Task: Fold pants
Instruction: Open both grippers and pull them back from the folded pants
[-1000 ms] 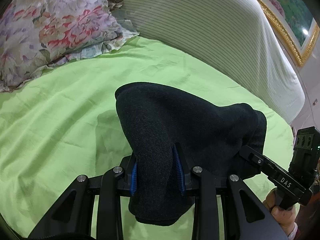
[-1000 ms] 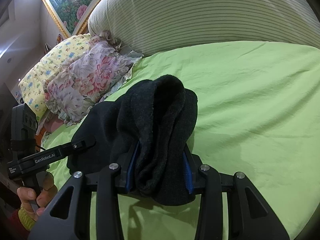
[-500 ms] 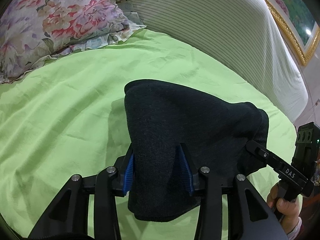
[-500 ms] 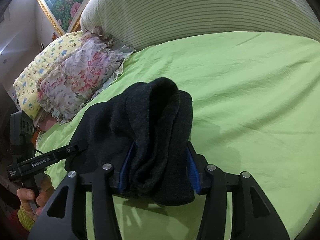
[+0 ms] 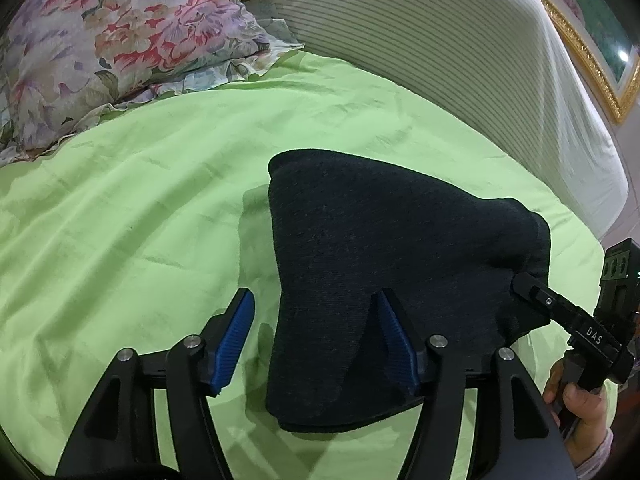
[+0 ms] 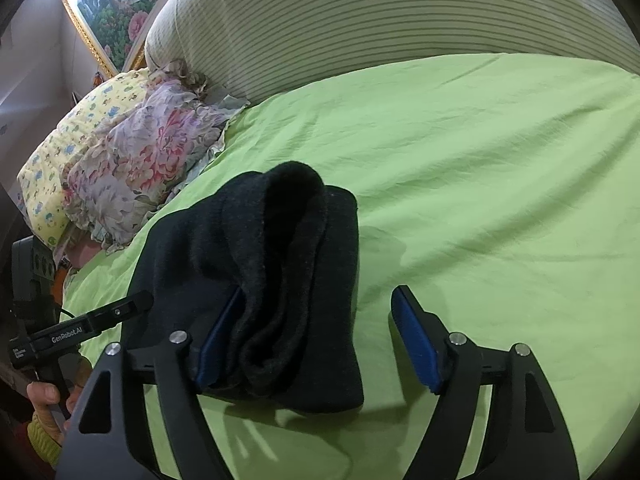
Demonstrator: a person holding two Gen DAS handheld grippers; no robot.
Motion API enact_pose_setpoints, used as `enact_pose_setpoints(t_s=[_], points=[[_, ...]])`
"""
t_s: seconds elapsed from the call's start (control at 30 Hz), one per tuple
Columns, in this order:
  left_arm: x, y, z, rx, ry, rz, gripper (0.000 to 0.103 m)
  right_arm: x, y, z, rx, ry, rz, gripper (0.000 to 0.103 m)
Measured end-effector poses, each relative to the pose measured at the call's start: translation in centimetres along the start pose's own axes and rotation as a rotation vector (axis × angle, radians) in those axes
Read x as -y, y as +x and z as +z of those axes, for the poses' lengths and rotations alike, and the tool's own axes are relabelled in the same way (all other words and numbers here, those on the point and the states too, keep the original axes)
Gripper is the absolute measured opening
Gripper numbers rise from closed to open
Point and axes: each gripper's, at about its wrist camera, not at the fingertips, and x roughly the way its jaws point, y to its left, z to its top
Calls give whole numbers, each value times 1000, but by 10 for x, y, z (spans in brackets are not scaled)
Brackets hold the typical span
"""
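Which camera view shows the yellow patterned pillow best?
The right wrist view shows it best: the yellow patterned pillow lies at the far left of the bed, partly behind the floral pillow, with its small print visible. The left wrist view does not show it; there only the floral pillow appears.

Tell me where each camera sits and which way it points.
Left wrist: rides on the left gripper, looks along its open fingers at the dark pants on the green sheet; the right hand shows at the right edge.
Right wrist: rides on the right gripper, fingers open, facing the pants and striped headboard; the left hand shows lower left.
Shared: pants, sheet, floral pillow, headboard.
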Motion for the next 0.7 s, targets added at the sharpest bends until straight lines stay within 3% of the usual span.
enact_pose_setpoints(t_s=[0.43,0.7], points=[[1,-17,-14,-12,-1,10,78,3,-30,-8,61,19,-27,77],[12,-52,-40,84,43,92,83,-18,-55,-26,158,-60,-90,83]])
